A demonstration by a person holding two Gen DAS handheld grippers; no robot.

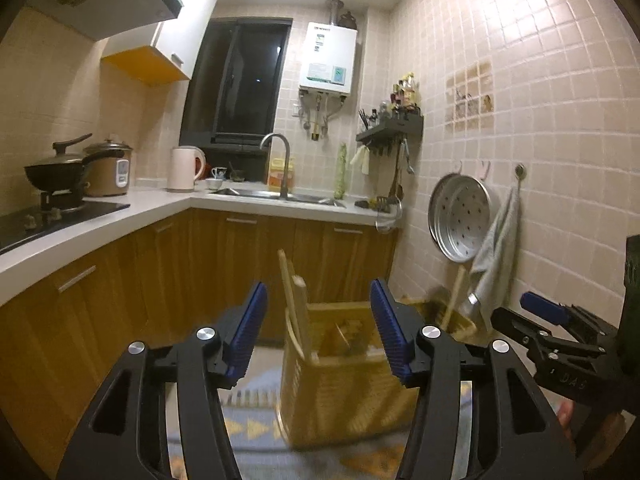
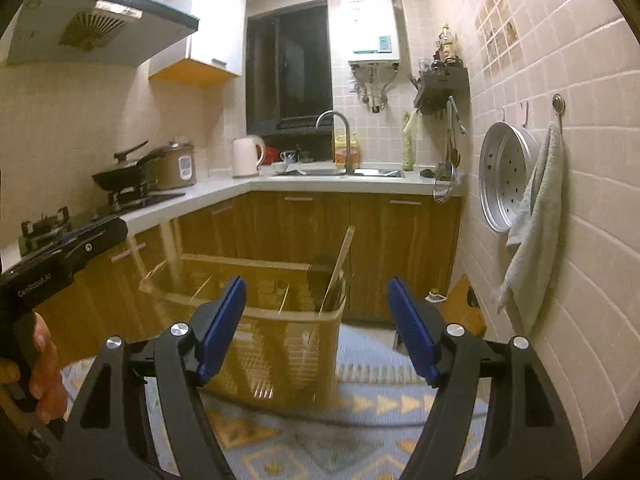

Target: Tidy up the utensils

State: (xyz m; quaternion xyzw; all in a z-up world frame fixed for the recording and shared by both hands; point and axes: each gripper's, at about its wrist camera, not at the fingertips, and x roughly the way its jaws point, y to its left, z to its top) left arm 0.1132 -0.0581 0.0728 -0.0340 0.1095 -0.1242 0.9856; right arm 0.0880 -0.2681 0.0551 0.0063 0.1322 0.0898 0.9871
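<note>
A yellow-brown slatted utensil holder (image 1: 340, 376) with several compartments stands in front of me, blurred; it also shows in the right wrist view (image 2: 280, 344). Wooden utensils (image 1: 294, 304) stick up from its left compartment, and a long wooden handle (image 2: 340, 272) leans in its right end. My left gripper (image 1: 318, 336) is open and empty, its blue pads either side of the holder's top. My right gripper (image 2: 316, 328) is open and empty just in front of the holder; it also shows at the right of the left wrist view (image 1: 544, 312).
A patterned blue and yellow mat (image 2: 360, 432) lies underneath. Wooden cabinets (image 1: 240, 256) and a white counter (image 1: 120, 216) with wok, rice cooker, kettle and sink run behind. On the tiled right wall hang a steamer tray (image 1: 460, 220) and a towel (image 2: 536, 224).
</note>
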